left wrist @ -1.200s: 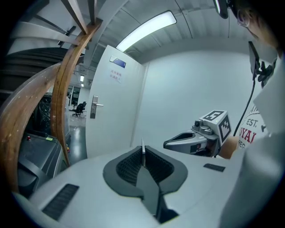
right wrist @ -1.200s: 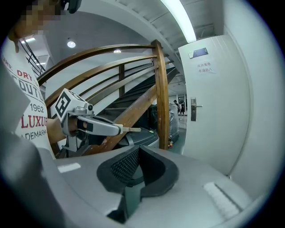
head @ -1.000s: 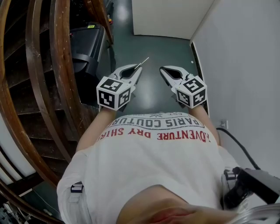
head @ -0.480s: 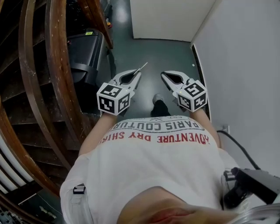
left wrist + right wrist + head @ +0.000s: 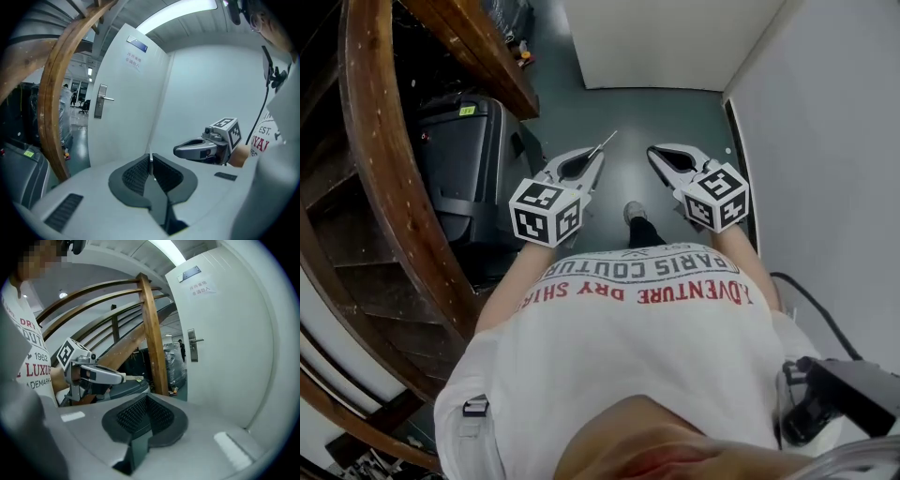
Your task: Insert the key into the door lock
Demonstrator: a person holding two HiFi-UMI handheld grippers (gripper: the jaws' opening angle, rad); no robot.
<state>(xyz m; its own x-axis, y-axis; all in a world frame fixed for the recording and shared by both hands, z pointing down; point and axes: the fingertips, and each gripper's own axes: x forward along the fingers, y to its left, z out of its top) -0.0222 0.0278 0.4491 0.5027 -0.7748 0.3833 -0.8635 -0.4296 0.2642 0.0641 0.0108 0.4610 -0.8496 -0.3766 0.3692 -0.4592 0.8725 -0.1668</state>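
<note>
Key (image 5: 607,141) pinched in left claw (image 5: 597,154) tips, pokes fwd.

The curved stair rail (image 5: 384,187) at the left of the head view is glossy varnished wood, visibly scuffed, and the dark floor (image 5: 619,108) has a smooth sheen. The left gripper (image 5: 598,156) and right gripper (image 5: 653,152) have matt grey plastic shells with dark ribbed pads (image 5: 135,174); the key (image 5: 606,142) in the left jaws is thin bright metal. The door (image 5: 126,117) is smooth matt white with a metal handle (image 5: 101,99).
</note>
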